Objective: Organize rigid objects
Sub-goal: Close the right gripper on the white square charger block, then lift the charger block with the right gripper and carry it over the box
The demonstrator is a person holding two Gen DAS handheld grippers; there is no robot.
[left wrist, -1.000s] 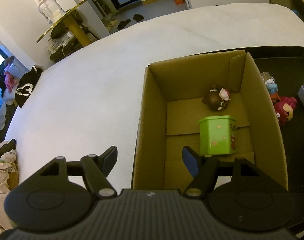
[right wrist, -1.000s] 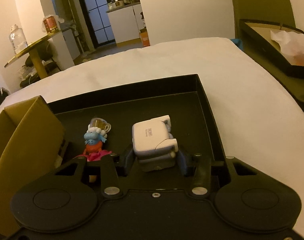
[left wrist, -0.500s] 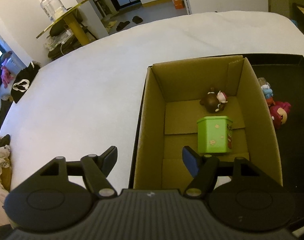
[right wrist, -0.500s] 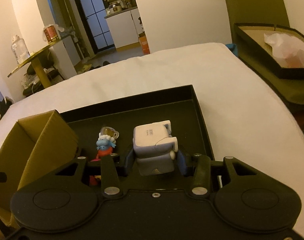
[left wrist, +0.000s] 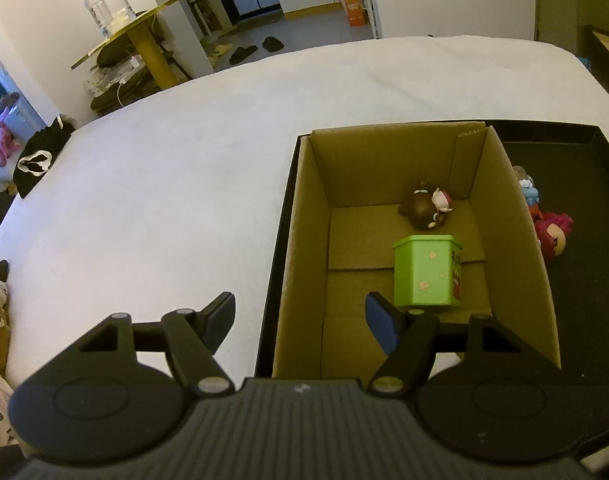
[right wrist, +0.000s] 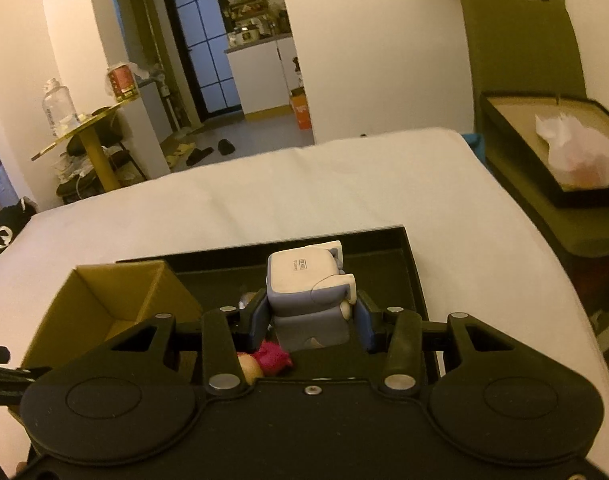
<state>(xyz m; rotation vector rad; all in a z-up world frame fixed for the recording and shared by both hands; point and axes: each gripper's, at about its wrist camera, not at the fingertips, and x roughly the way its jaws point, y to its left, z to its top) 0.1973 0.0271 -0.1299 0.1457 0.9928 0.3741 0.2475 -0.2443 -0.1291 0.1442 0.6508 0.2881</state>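
My right gripper (right wrist: pixel 310 322) is shut on a white and grey robot figure (right wrist: pixel 304 284) and holds it up above the black tray (right wrist: pixel 408 256). The cardboard box (left wrist: pixel 304 216) stands in the tray's left part; it also shows in the right wrist view (right wrist: pixel 104 300). Inside it are a green tin (left wrist: pixel 426 270) and a brown figure (left wrist: pixel 424 208). My left gripper (left wrist: pixel 300 316) is open and empty, above the box's near left wall. A pink figure (left wrist: pixel 552 232) and a blue figure (left wrist: pixel 528 192) lie in the tray to the right of the box.
The tray sits on a white table (left wrist: pixel 164 184). The pink figure also shows under my right gripper (right wrist: pixel 270 356). Another dark tray with white paper (right wrist: pixel 560 160) stands off the table at the right. A yellow side table (left wrist: pixel 144 36) stands at the far left.
My right gripper has risen with the robot figure, well clear of the tray floor. My left gripper has also drawn back and up a little; it stays open.
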